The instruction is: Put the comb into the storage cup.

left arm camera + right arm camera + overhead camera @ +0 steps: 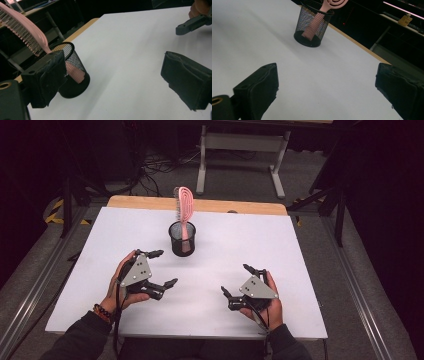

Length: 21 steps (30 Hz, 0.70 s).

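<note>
A: Where does the pink hairbrush (pixel 185 205) sit?

B: Handle down in the black mesh cup (pixel 182 240), which stands on the white tabletop (pixel 300 270) toward its far edge. The bristled head rises clear of the rim, so the brush's long axis runs close to upright, tilted a little off vertical.

A: And the grippers, relative to the cup?

B: Both lie on the near side of it, apart from it. The left gripper (pixel 159 268) is just near-left of the cup; the right gripper (pixel 240 280) is farther off to the near-right. Both have their jaws spread wide, with nothing between them.

A: So which hand reaches?

B: I judge the left, being nearer; it would need to rise to the head above the rim.
</note>
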Available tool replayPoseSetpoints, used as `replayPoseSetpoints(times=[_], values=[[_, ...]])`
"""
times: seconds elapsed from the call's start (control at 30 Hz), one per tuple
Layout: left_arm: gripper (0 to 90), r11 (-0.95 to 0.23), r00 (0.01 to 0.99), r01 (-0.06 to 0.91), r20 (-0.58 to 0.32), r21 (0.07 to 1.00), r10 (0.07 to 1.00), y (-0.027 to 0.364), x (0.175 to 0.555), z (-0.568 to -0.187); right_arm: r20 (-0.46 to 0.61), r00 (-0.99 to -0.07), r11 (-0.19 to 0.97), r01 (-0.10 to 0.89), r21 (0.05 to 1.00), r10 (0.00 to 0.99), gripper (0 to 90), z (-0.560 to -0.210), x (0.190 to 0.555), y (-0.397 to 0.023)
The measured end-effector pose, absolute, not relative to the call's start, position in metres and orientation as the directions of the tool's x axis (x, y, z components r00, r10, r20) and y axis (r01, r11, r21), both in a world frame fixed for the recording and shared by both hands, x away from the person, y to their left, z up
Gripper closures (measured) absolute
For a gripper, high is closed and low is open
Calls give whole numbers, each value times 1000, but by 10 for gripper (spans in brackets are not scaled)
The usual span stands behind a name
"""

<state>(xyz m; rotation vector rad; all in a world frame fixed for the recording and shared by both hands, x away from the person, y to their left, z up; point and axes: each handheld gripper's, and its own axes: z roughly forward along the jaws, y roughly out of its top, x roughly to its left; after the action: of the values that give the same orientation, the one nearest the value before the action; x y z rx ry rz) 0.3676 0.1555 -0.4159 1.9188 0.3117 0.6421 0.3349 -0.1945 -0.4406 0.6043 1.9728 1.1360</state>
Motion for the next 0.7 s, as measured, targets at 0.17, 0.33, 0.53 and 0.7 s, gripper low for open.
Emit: replayPoseSetpoints(times=[0.17,0.33,0.53,0.7], values=[[71,-421,822,-54,279,906,496,161,365,-425,-389,-590,495,22,868,708,55,-440,334,-196],[68,-439,813,-49,291,897,504,168,359,-434,-386,-581,489,24,872,717,55,-438,334,-200],[68,-446,806,-42,294,894,513,175,356,-438,-385,-573,489,31,872,724,55,-437,331,-205],[68,-438,798,-23,280,899,533,187,351,-443,-378,-563,482,42,875,735,55,-438,327,-212]])
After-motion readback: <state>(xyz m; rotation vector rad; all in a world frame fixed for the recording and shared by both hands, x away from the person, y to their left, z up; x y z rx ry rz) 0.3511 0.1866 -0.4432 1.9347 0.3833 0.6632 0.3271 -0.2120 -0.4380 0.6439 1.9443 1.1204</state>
